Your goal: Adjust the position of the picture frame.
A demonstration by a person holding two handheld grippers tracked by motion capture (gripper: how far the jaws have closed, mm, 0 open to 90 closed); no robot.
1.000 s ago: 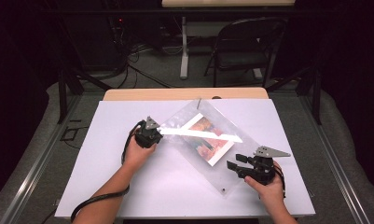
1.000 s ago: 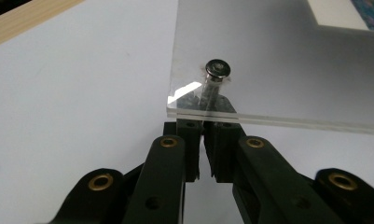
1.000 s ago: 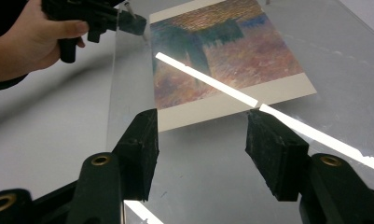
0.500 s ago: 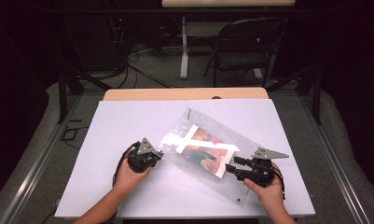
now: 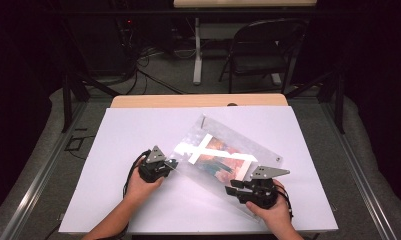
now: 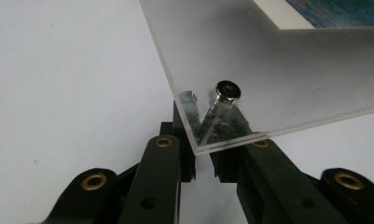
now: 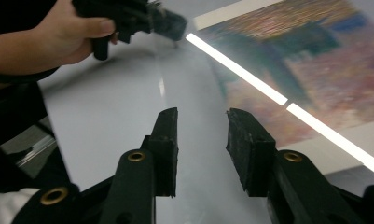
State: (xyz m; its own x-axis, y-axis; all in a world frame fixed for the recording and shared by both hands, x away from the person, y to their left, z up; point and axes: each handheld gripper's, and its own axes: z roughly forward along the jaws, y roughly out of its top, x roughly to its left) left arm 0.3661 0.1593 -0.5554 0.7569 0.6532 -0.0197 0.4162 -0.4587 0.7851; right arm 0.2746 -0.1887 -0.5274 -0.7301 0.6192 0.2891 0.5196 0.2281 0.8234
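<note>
Left gripper (image 5: 171, 163) sat low at the left corner of the clear acrylic frame (image 5: 238, 150), jaws nearly closed and pinching that corner beside a metal standoff (image 6: 227, 90). Right gripper (image 5: 233, 189) lay at the frame's near edge, jaws half open, just been closing, nothing gripped between them. Frame lay skewed on the white table (image 5: 128, 135) with a colourful print (image 5: 223, 157) inside. Folding chair (image 5: 260, 50) stood behind, well apart.

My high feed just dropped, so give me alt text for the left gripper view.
The left tool is closed on the corner of a clear acrylic frame, its black jaws pinching the edge just below a small metal standoff screw. The frame lies over a white table, with the print's edge at top right.
</note>
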